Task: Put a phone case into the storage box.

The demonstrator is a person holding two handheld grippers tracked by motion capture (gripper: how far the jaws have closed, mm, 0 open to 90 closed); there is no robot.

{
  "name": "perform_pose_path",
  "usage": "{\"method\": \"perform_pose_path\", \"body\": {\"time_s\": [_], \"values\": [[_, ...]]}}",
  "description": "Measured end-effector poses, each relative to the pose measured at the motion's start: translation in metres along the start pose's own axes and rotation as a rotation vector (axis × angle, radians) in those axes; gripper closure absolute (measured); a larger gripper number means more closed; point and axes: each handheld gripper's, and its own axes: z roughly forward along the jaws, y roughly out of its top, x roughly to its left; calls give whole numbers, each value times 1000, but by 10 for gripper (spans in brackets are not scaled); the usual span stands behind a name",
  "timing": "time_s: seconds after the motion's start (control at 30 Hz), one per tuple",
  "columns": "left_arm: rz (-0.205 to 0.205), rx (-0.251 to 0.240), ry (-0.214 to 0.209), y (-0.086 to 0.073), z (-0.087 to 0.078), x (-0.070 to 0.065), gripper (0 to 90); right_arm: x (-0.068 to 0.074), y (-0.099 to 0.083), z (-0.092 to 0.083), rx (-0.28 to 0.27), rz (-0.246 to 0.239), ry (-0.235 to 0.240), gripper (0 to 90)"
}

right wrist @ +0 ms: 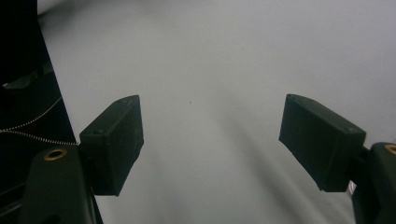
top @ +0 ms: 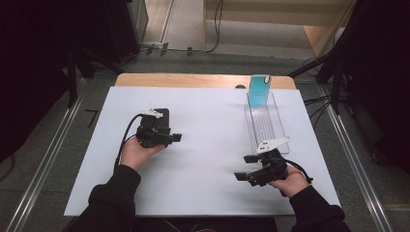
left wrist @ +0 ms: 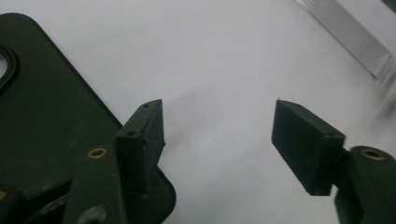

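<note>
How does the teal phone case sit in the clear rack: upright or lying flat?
Upright: the teal phone case stands on edge at the far end of the clear rack.

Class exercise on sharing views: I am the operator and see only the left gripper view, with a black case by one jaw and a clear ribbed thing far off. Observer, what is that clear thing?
Observer: A clear rack on the right side of the white board; a teal phone case stands upright at its far end.
Operator: Where is the right gripper?
Observer: Just short of the rack's near end, jaws open, nothing between them.
Operator: Anything else in the rack?
Observer: No, its other slots look empty.
</note>
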Motion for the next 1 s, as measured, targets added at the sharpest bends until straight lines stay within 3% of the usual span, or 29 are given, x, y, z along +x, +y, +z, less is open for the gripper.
{"method": "perform_pose_path", "body": {"time_s": [0.1,0.17,0.2,0.3,0.5,1.0], "values": [[-3,8,4,0,2,1,451,0,0,0,0,1,-4,198],[30,15,45,-2,4,0,621,0,-1,-1,1,1,-5,198],[27,23,50,-2,5,1,698,0,-1,0,1,1,-6,198],[-12,59,7,-4,12,7,861,0,-1,-1,6,2,-8,198],[-39,117,11,-10,20,17,900,1,-1,-2,6,-2,-7,198],[-98,106,11,-17,2,31,900,2,0,-1,6,-8,0,198]]}}
